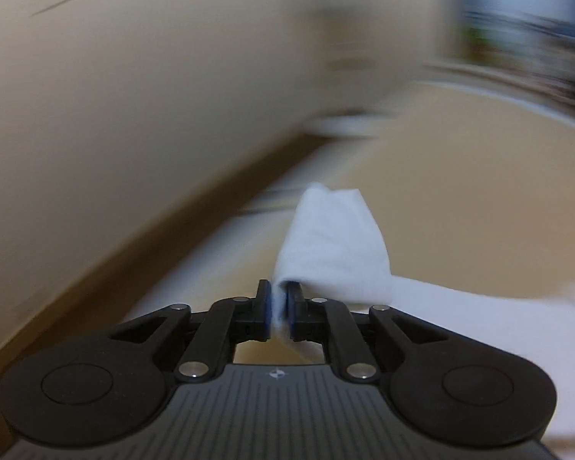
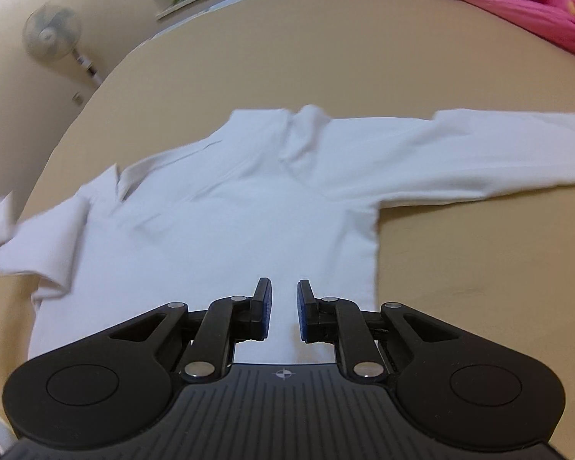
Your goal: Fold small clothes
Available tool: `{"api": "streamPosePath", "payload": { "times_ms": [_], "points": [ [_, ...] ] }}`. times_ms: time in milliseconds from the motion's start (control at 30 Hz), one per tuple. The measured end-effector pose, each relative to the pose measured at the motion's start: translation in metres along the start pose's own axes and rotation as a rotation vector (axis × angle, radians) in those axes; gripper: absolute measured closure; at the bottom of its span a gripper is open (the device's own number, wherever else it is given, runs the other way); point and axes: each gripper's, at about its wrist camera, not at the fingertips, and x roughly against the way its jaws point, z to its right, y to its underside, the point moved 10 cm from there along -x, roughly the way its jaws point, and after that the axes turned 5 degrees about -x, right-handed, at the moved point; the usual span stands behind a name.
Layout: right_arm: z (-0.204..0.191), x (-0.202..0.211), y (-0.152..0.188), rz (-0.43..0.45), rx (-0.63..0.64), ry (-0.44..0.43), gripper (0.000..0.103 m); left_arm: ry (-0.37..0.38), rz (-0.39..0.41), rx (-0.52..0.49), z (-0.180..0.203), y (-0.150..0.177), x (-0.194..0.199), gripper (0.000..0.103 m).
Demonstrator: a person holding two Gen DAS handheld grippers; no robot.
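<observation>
Sleeve-folding is the step in hand, by the look of it. On the left, the left gripper (image 1: 279, 308) is pinching a bunched end of white cloth, its blue pads pressed together on the fabric; this looks to be the cuff end of the left sleeve (image 1: 331, 245), which is rising off the tan table (image 1: 479, 211) in a loose cone while the rest is trailing away to the right. That view is heavily smeared, so the hand seems to be moving fast; the background there is too blurred to name.

Moving right, the white shirt (image 2: 226, 222) is lying spread across the table with its collar (image 2: 306, 130) at the far side and its hem toward the camera. At the far left of the right wrist view, the lifted sleeve end is showing as a blurred flap. The right gripper (image 2: 283, 308) is hovering over the lower middle of the shirt body, jaws apart and gripping nothing. Further right, the right sleeve (image 2: 479, 153) is stretching out flat. A pink cloth (image 2: 517, 4) is lying at the table's far right corner, well apart from the shirt, and a standing fan (image 2: 51, 36) is showing beyond the table edge.

The next move probably calls for carrying the held cuff inward over the shirt body and laying it flat, with the right gripper pressing the body down so it is not dragging along.
</observation>
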Motion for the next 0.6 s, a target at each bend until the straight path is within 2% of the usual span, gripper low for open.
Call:
{"api": "streamPosePath", "payload": {
  "times_ms": [33, 67, 133, 167, 200, 233, 300, 367, 400, 467, 500, 533, 567, 600],
  "points": [
    [-0.002, -0.002, 0.003, -0.005, 0.016, 0.012, 0.088, -0.078, -0.035, 0.097, -0.043, 0.010, -0.014, 0.085],
    [-0.004, -0.003, 0.006, -0.008, 0.027, 0.022, 0.088, -0.088, -0.056, 0.211, -0.078, 0.025, -0.023, 0.083],
    [-0.006, -0.008, 0.011, -0.017, 0.043, 0.040, 0.087, -0.033, -0.123, 0.330, -0.099, 0.046, -0.031, 0.081],
    [-0.006, -0.011, 0.014, -0.023, 0.048, 0.050, 0.086, 0.014, -0.153, 0.367, -0.094, 0.048, -0.030, 0.081],
    [-0.007, -0.012, 0.017, -0.028, 0.054, 0.059, 0.084, 0.078, -0.120, 0.361, -0.082, 0.042, -0.023, 0.079],
    [-0.007, -0.015, 0.018, -0.033, 0.063, 0.067, 0.083, 0.130, -0.078, 0.304, -0.065, 0.033, -0.014, 0.075],
    [-0.008, -0.019, 0.021, -0.039, 0.079, 0.075, 0.082, 0.289, -0.023, 0.127, -0.009, 0.024, 0.005, 0.056],
    [-0.004, -0.025, 0.025, -0.061, 0.060, 0.081, 0.080, 0.501, -0.026, -0.013, 0.050, 0.030, 0.023, 0.054],
    [-0.002, -0.028, 0.027, -0.072, 0.044, 0.084, 0.080, 0.562, -0.025, -0.083, 0.073, 0.035, 0.030, 0.054],
    [0.005, -0.035, 0.030, -0.090, 0.021, 0.097, 0.079, 0.591, -0.025, -0.209, 0.104, 0.051, 0.035, 0.054],
    [0.009, -0.038, 0.032, -0.099, 0.016, 0.113, 0.079, 0.576, -0.075, -0.262, 0.113, 0.064, 0.027, 0.054],
    [0.013, -0.040, 0.033, -0.103, 0.014, 0.126, 0.079, 0.528, -0.173, -0.301, 0.117, 0.082, 0.012, 0.054],
    [0.016, -0.042, 0.033, -0.102, 0.013, 0.133, 0.079, 0.506, -0.205, -0.288, 0.113, 0.090, 0.003, 0.053],
    [0.017, -0.042, 0.033, -0.100, 0.009, 0.132, 0.079, 0.499, -0.184, -0.278, 0.113, 0.087, 0.007, 0.054]
  ]
}}
